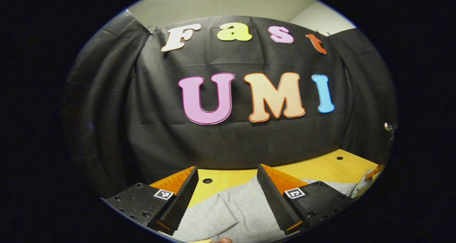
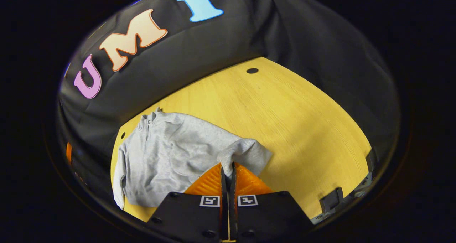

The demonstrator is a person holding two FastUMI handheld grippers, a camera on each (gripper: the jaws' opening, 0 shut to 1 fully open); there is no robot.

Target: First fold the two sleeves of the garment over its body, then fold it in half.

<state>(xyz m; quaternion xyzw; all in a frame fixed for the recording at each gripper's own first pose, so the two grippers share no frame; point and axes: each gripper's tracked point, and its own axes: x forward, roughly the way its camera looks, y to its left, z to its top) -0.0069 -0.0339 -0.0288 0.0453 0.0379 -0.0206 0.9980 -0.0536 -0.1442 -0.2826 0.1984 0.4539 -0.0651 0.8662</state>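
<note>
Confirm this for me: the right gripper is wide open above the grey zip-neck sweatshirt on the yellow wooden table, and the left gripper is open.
One thing is wrong. In the right gripper view the right gripper is not wide open: its fingers are closed together, pinching a sleeve of the grey zip-neck sweatshirt on the yellow wooden table. The rest holds: the left gripper view shows the left gripper open.

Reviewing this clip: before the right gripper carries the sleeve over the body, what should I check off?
1. Right gripper jaws shut on the sleeve: ok.
2. Grey zip-neck sweatshirt body lying flat on the wooden table: ok.
3. Left gripper open, holding nothing, over the sweatshirt: ok.
4. Other sleeve already folded: cannot tell.
5. Table beside the garment free of obstacles: ok.
</note>
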